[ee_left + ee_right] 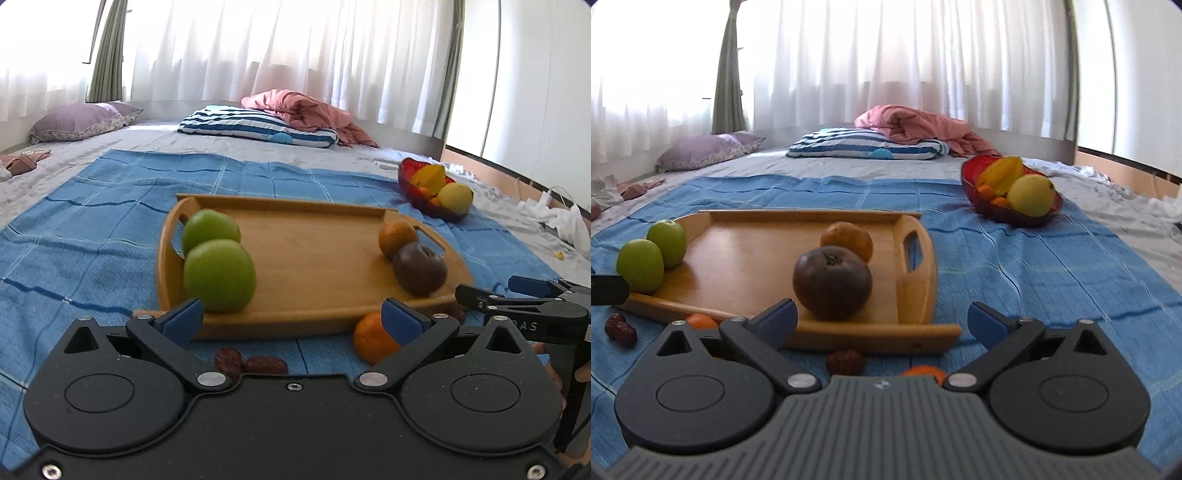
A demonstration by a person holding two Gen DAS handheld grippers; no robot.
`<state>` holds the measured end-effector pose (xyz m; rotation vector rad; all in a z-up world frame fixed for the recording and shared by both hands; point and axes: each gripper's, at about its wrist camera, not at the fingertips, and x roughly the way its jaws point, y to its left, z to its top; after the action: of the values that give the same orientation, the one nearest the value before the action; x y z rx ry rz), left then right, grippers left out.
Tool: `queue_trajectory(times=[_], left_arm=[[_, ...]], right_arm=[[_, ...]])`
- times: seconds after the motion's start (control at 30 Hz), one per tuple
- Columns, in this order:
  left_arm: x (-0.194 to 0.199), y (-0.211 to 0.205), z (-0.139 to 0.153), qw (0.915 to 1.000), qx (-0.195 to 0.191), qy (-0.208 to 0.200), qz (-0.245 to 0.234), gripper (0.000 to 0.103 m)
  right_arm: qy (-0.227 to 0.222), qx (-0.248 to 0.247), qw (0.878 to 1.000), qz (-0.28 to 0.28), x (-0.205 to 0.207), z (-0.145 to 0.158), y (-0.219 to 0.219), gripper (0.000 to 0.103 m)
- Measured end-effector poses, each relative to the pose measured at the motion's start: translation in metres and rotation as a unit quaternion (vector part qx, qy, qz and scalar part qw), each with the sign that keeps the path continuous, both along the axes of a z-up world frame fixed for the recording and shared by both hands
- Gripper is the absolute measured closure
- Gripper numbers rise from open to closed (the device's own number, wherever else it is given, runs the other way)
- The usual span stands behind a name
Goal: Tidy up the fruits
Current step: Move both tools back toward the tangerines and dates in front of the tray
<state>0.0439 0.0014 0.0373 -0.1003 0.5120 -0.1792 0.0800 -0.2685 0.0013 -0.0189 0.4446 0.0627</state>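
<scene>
Two green apples [218, 258] sit touching at the left end of the wooden tray [314, 258]; a dark fruit [419, 267] and a brown one [397, 238] at its right end. The left gripper [291, 319] gapes wide, empty — so does the right gripper [882, 321]. Farther right, a red bowl [975, 184] holds yellow fruit — all on the blue cloth [1015, 266].

A blue checked cloth [110, 236] covers the bed [155, 136], bearing a wooden tray [314, 258].

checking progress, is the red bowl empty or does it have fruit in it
Not empty: the red bowl holds a yellow star fruit, a yellow-green round fruit and small orange fruits.
</scene>
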Motion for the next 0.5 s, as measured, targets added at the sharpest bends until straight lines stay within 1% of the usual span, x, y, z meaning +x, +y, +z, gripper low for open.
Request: queue_trajectory(times=[0.1,0.2,0.3,0.43,0.5], left_arm=[[-0.006,-0.005,-0.006,0.9999,0.009,-0.005,0.006,0.000],[-0.010,-0.010,-0.012,0.9997,0.017,-0.011,0.012,0.000],[-0.014,-0.013,-0.017,0.9994,0.025,-0.010,0.020,0.000],[-0.018,-0.013,-0.023,0.9992,0.026,-0.008,0.028,0.000],[-0.020,-0.012,-0.025,0.9990,0.027,-0.009,0.033,0.000]], right_arm=[[0.000,0.010,1.000,-0.008,-0.005,-0.008,-0.002,0.000],[-0.005,0.009,1.000,-0.011,-0.006,-0.013,-0.002,0.000],[0.003,0.019,0.999,-0.029,-0.005,-0.022,-0.003,0.000],[-0.007,0.030,0.999,-0.035,-0.008,-0.023,-0.006,0.000],[-0.011,0.028,0.999,-0.038,-0.010,-0.025,-0.005,0.000]])
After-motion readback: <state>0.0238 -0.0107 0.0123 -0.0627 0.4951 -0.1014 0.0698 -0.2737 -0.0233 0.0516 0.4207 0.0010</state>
